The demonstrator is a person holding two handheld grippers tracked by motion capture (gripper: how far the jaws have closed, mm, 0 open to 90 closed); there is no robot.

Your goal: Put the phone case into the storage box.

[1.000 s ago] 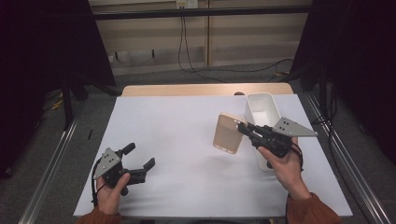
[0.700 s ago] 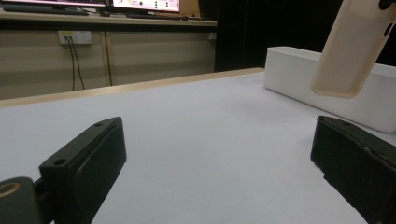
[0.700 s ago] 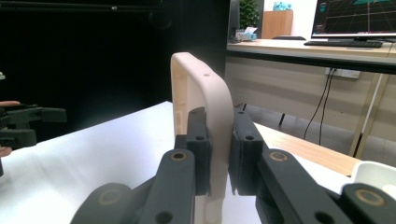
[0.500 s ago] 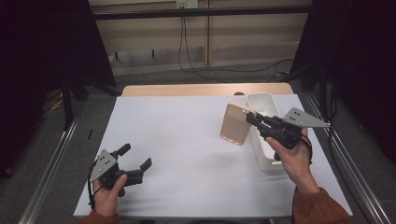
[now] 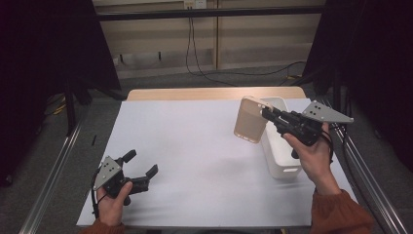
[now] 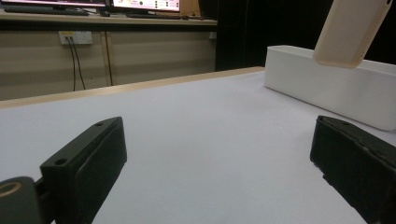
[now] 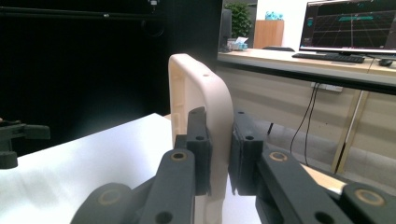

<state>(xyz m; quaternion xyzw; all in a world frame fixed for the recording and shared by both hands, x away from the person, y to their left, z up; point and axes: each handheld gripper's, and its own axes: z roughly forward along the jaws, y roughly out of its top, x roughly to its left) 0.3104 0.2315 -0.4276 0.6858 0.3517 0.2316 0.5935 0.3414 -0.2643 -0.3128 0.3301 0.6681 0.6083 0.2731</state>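
Worktop [image 5: 195,146], then bin [image 5: 280,156] at its right edge. Your right hand-held gripper [image 5: 267,115] clamps the lid [image 5: 249,120], raised on edge, long axis upright, just left of the bin. Your left hand-held gripper [image 5: 141,168] rests wide open, empty, well apart.

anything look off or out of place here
Nothing looks damaged or spilled. The beige lid is off the white bin, held tilted in the air beside it by the right tongs. The left tongs rest open on the table.
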